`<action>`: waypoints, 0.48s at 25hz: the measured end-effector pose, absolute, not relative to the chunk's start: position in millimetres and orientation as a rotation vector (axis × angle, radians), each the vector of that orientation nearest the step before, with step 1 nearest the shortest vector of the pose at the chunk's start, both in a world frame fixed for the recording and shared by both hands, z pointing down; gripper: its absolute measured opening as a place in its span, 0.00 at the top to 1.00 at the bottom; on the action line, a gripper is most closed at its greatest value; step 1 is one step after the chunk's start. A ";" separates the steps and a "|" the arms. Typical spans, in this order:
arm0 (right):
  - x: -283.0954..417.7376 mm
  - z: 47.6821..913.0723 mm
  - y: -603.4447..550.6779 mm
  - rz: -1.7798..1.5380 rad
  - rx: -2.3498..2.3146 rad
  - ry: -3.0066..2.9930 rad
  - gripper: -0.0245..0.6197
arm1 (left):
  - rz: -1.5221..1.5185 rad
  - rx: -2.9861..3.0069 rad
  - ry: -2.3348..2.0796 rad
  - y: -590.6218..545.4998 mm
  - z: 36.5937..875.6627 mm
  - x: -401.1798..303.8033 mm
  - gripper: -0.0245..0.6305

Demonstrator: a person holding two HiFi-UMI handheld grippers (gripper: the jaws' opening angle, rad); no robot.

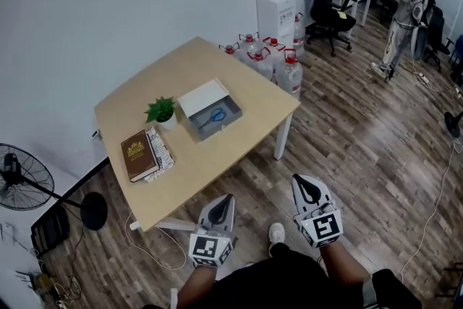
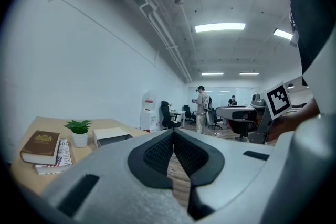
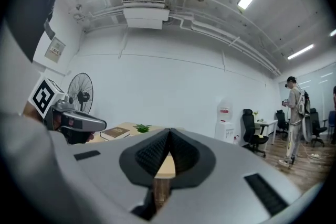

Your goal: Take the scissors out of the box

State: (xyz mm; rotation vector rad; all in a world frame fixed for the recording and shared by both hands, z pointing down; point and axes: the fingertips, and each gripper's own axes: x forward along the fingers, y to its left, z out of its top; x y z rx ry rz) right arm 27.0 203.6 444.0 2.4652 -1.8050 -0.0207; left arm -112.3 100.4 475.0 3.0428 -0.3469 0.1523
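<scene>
Blue-handled scissors (image 1: 213,116) lie inside an open grey box (image 1: 211,111) with a white lid, on a light wooden table (image 1: 188,69). The box (image 2: 112,136) also shows in the left gripper view, beyond the plant. My left gripper (image 1: 226,200) hangs over the floor below the table's near edge, its jaws closed tip to tip with nothing between them. My right gripper (image 1: 304,184) is beside it to the right, also shut and empty. Both sit well short of the box.
A small potted plant (image 1: 161,112) and a brown book (image 1: 138,154) on stacked papers stand left of the box. Water bottles (image 1: 266,58) and a dispenser (image 1: 275,3) stand behind the table. A fan (image 1: 22,177) is at left. A person (image 1: 405,7) stands by office chairs at far right.
</scene>
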 end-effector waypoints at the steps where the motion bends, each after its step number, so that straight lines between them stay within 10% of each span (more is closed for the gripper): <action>1: 36.4 446.0 198.0 -0.017 2.455 -1.812 0.97 | 0.152 3.040 -0.355 96.1 474.3 -104.1 0.96; 12: 133.7 453.9 149.0 0.037 2.361 -1.903 0.97 | 0.194 3.016 -0.470 50.5 478.1 -18.7 0.96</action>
